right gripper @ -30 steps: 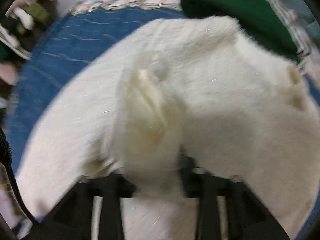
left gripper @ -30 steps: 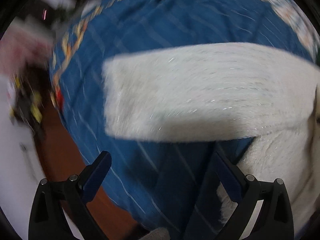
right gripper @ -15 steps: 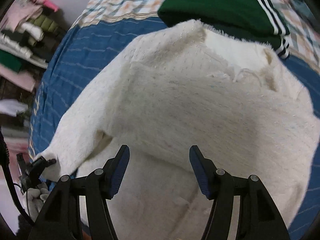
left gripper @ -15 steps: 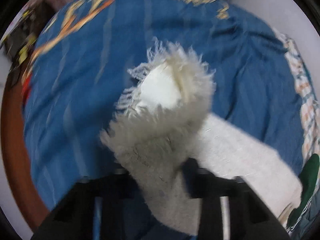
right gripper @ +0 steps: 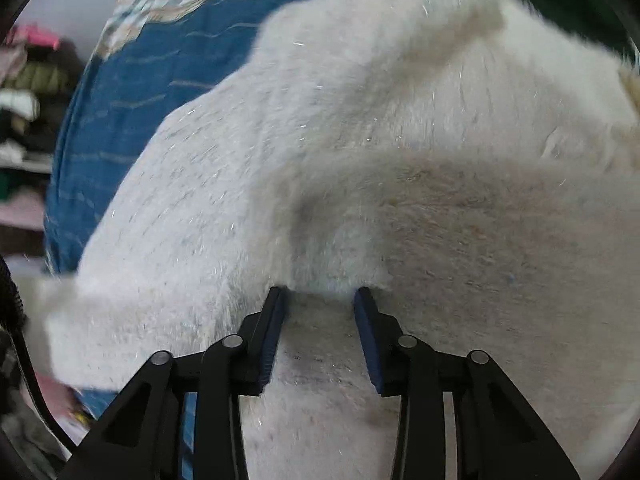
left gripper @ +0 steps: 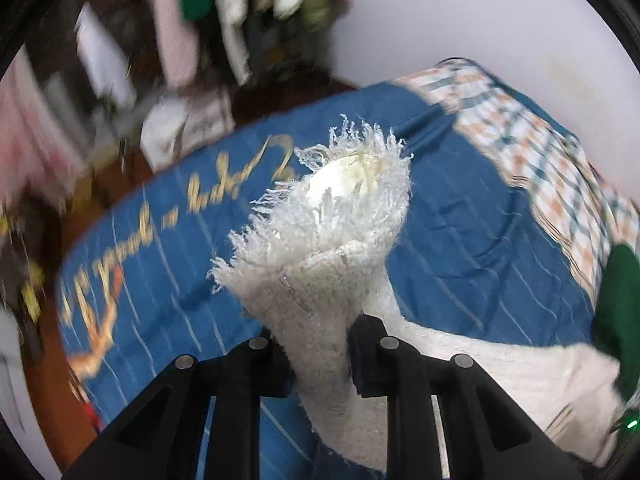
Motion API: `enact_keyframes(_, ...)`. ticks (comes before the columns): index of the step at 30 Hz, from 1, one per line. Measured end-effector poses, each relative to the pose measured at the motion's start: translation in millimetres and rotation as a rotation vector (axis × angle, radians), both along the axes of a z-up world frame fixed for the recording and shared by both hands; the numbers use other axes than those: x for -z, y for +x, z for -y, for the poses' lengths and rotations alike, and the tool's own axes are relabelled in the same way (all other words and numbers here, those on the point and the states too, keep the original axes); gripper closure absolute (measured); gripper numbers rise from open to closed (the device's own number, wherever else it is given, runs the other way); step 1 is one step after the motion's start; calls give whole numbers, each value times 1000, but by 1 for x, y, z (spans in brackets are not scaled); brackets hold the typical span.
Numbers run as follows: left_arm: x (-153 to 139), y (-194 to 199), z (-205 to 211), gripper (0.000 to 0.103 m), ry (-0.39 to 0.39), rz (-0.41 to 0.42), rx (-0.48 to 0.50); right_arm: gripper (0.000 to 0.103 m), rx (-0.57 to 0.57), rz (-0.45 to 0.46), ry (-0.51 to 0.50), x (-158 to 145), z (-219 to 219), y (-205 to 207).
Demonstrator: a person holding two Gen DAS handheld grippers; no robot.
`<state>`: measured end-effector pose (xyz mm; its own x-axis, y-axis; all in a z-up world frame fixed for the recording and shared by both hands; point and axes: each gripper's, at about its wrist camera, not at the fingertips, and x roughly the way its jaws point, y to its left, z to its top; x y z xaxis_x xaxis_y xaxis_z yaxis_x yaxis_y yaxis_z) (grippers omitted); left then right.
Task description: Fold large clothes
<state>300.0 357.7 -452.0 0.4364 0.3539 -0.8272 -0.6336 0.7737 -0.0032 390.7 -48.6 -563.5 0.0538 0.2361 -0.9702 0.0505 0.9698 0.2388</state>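
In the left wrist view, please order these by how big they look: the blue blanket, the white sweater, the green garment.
1. Blue blanket, the largest area.
2. White sweater; it looks large partly because it is close to the camera.
3. Green garment, only a strip at the right edge, partly cut off.

The sweater was cream-white with a frayed white fringe. The bedspread under it was blue with thin pale stripes and gold lettering; beyond it lay a checked orange-and-teal quilt and a dark green garment.
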Motion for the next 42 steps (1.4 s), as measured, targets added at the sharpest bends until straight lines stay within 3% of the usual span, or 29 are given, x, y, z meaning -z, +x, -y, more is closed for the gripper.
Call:
enact_keyframes(2,-14,6,31,87,90,2,62,37,18,19,-102,-20,10,-12)
enact_keyframes(3,-21,7,42,87,117,8,92,21,31,41,-169,-32,19,-20)
enact_keyframes(4,-31,-1,56,87,138,11,114,17,44,62,-232,-43,28,-28)
enact_keyframes(10,-54,-3,144,88,231,-2,285,17,116,135,-395,-68,73,-65)
enact_keyframes(13,-58,-4,201,88,239,-12,385,17,173,119,-350,-66,102,-76)
enact_keyframes(21,-65,0,377,89,154,-34,632,17,294,88,-279,-59,198,-91)
enact_keyframes(27,-39,9,513,89,61,-95,798,17,430,65,-290,-60,304,-127)
enact_keyframes(33,11,5,607,88,38,-220,903,17,488,20,-277,-51,383,-168)
enact_keyframes(36,33,5,632,78,89,-280,907,17,494,21,-227,-50,404,-184)
enact_keyframes(37,36,6,634,61,85,-288,913,17,491,29,-195,-51,409,-188)
enact_keyframes(38,36,6,635,30,64,-288,918,17,490,31,-173,-52,414,-191)
enact_keyframes(39,31,8,632,18,24,-278,921,17,493,31,-138,-53,419,-197)
enact_keyframes(42,16,0,622,14,-11,-223,918,17,497,38,-46,-61,434,-208)
